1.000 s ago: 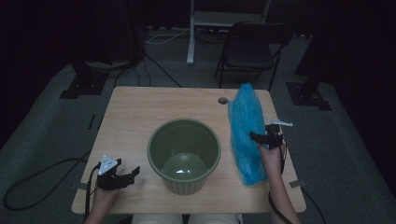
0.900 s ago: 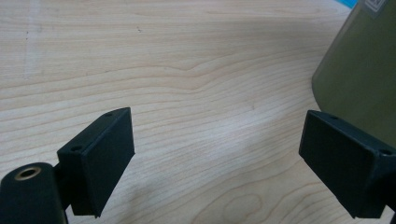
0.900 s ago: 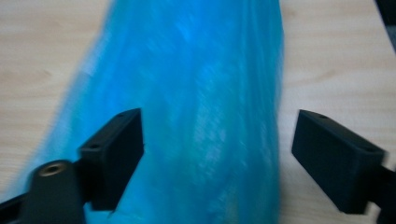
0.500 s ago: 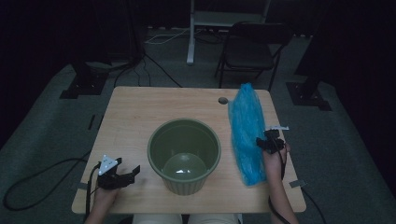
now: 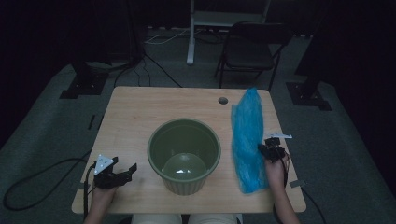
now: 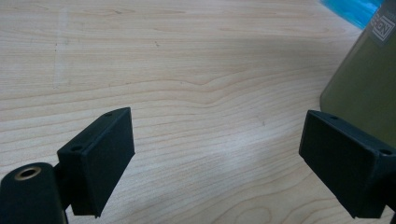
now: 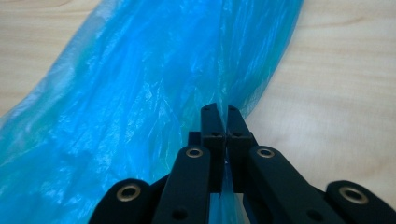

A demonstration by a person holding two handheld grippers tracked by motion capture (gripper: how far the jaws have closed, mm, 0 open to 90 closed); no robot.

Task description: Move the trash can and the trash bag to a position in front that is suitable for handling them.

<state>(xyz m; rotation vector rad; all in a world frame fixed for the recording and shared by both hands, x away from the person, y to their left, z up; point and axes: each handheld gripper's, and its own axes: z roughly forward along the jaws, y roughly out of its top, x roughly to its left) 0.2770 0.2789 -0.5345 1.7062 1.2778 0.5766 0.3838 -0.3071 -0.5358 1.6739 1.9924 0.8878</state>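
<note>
A long blue plastic bag (image 5: pixel 246 135) lies stretched along the right side of the wooden table (image 5: pixel 140 112), from the far edge toward me. My right gripper (image 5: pixel 262 149) sits at the bag's right edge. Its jaws have just been closing, and in the right gripper view the right gripper (image 7: pixel 226 109) is shut with a thin fold of the blue plastic bag (image 7: pixel 140 93) pinched between the pads. My left gripper (image 5: pixel 133 169) rests at the near left of the table, and the left gripper (image 6: pixel 215 154) is open with only bare wood between its fingers.
A green bucket (image 5: pixel 184 184) stands at the middle of the table near the front edge, between the two hands; the green bucket's wall (image 6: pixel 364 74) is to the right of the left jaws. A cable hole (image 5: pixel 222 100) is at the far right. A chair (image 5: pixel 252 51) stands beyond the table.
The right gripper has slid a little toward me along the bag's right edge and gone from open to shut on the plastic. The left hand has stayed put.
</note>
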